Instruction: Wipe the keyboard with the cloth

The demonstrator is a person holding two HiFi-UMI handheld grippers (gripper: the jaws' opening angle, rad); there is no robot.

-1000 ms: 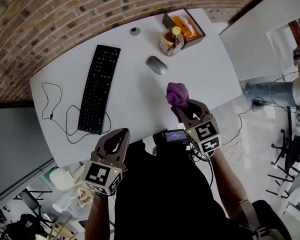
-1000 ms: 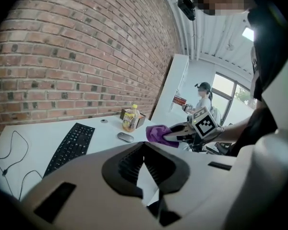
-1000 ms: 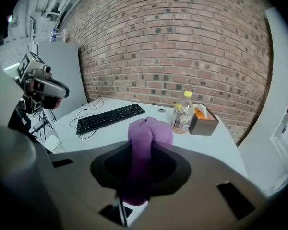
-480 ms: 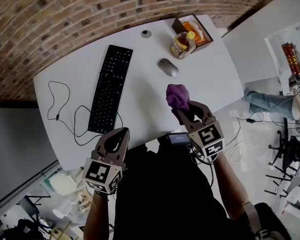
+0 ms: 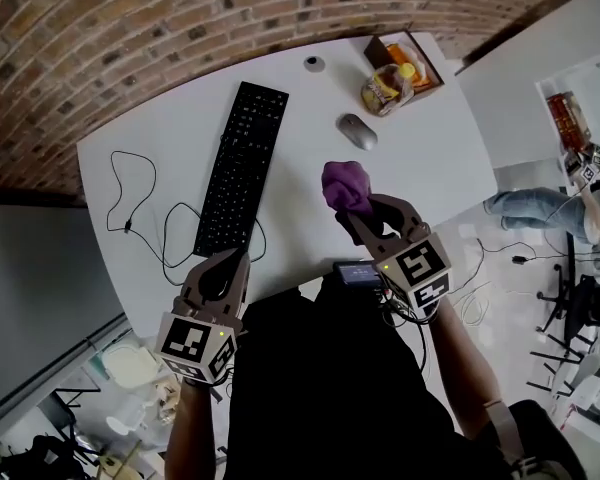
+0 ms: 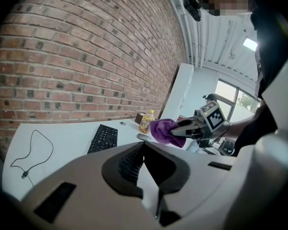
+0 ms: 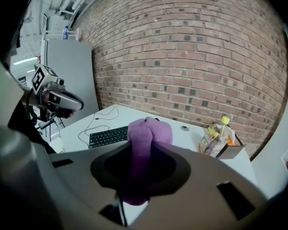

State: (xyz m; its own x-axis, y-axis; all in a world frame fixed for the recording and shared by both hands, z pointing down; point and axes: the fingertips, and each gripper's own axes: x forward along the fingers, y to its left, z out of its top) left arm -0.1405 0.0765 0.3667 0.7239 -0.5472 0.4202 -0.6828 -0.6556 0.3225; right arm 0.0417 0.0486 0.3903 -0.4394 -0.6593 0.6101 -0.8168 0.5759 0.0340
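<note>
Two tools over near worktop edge. Right tool clamps bunched purple cloth, wad protruding ahead as wiping face. Left tool closed, empty, beside keyboard near end.

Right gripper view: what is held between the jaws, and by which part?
The right gripper pinches a crumpled purple cloth by its lower end; the bunched top sticks out.

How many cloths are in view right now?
1. The purple cloth is clamped in the right tool, over the desk, right of the keyboard in the head view. No other shows.
</note>
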